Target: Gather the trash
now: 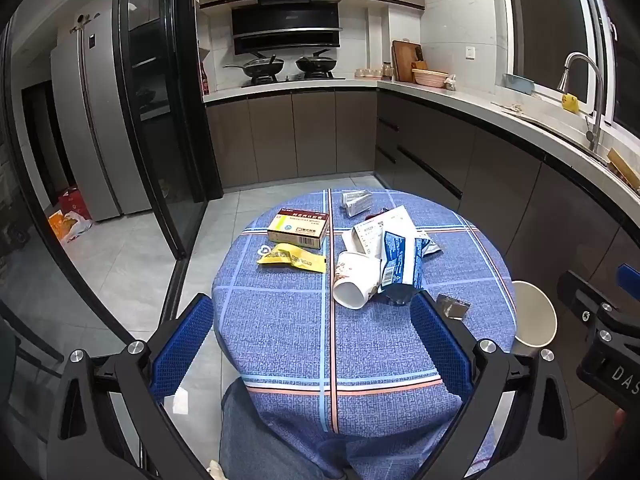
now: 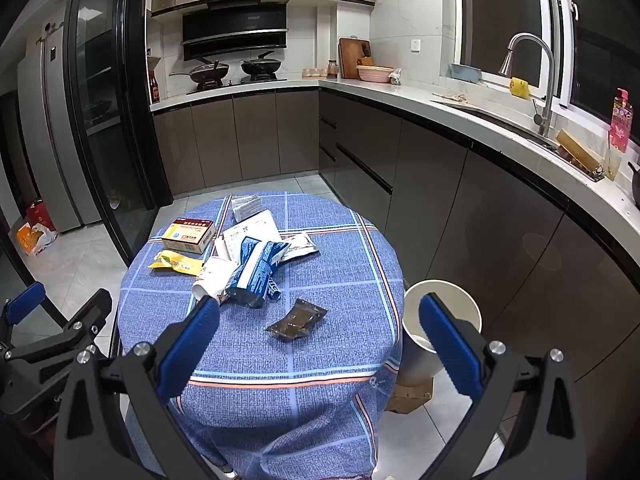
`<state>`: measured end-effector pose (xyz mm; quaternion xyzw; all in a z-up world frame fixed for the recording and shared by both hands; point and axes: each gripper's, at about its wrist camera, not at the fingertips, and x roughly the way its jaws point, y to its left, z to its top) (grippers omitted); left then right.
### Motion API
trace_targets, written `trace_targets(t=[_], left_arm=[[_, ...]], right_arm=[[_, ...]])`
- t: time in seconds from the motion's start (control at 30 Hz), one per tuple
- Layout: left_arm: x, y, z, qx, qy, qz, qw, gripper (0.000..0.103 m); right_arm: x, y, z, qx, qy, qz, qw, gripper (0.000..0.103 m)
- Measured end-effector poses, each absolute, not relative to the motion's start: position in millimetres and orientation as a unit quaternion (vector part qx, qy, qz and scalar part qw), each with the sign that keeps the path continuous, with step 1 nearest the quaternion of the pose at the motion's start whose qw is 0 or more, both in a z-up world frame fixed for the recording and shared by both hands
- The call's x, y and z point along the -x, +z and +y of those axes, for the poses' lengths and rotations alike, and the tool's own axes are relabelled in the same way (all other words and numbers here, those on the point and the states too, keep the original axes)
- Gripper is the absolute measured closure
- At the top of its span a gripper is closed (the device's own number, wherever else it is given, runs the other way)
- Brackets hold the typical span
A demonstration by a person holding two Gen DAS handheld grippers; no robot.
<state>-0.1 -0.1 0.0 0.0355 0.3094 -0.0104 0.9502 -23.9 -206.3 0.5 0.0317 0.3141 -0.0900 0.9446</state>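
1. Right wrist view: my right gripper [image 2: 320, 340] spread wide over a round table [image 2: 340, 280] draped in blue plaid cloth.
2. White bin [image 2: 472, 304] just beside the table (contents unclear).
3. Trash: brown wrapper [image 2: 297, 320], crumpled blue bag [image 2: 256, 268], tipped paper cup [image 1: 356, 282], yellow wrapper [image 1: 292, 258], cardboard box [image 1: 298, 227].
4. My left gripper [image 1: 316, 344], also wide, empty.

Ahead of the open right gripper [image 2: 318, 344]: brown wrapper [image 2: 297, 321] lying flat, nearest. Beyond it, blue pouch [image 2: 258, 270] over tipped paper cup [image 2: 212, 278]; yellow wrapper [image 2: 176, 265], medicine box [image 2: 189, 235] far left.
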Motion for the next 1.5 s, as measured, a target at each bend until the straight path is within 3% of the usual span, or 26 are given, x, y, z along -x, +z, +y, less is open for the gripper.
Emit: trace_targets(t=[1.5], left_arm=[[1.4,-4.9,-5.1,-0.032,-0.013,0.31,0.95,0.008]], right_arm=[[23.1,2.0,-206.5,-0.031,-0.092,0.312,0.945,0.003]])
